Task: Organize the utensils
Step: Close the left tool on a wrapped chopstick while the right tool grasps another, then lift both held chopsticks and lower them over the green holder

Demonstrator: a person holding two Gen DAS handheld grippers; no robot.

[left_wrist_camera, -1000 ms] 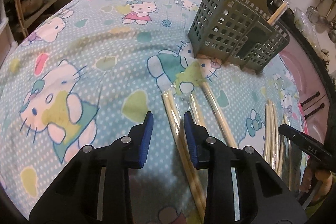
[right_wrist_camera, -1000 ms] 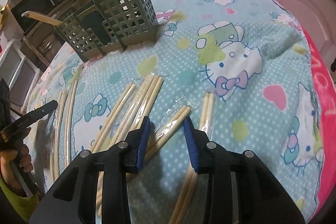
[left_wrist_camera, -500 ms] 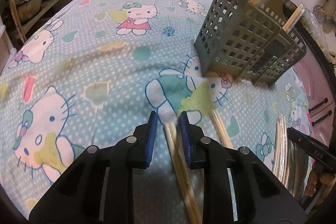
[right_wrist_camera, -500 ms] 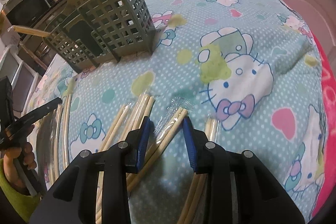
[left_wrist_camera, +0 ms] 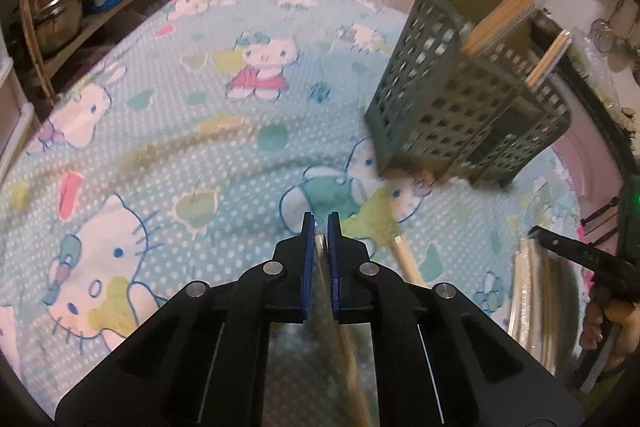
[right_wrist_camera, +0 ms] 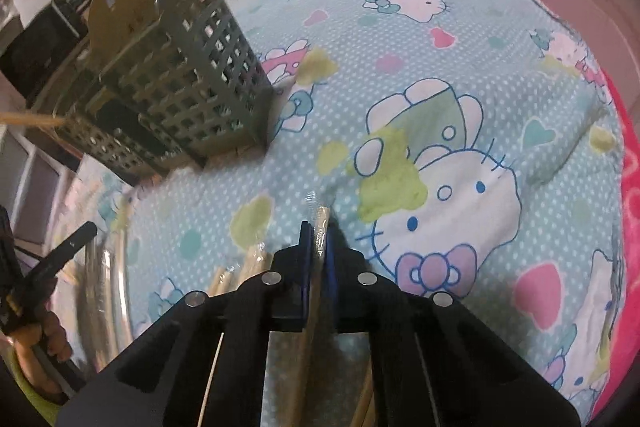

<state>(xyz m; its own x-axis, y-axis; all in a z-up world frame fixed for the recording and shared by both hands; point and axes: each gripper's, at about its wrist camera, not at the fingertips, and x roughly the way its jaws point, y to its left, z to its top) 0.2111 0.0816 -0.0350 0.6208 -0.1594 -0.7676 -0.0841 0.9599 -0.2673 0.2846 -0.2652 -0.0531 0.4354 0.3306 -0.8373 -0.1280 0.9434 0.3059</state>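
Note:
My left gripper is shut on a plastic-wrapped pair of chopsticks that runs back between the jaws. My right gripper is shut on another wrapped pair of chopsticks, whose tip sticks out past the fingertips. The grey-green lattice utensil holder stands ahead on the right in the left wrist view, with wrapped chopsticks leaning out of it. In the right wrist view the holder is at the upper left. More wrapped chopsticks lie on the cloth.
A Hello Kitty cloth covers the table. Another chopstick pair lies right of my left gripper. Loose wrapped chopsticks lie left of my right gripper. Shelves with pots are far left; cabinets run along the back.
Both grippers have closed from open onto wrapped chopstick pairs. Both views have moved forward toward the holder.

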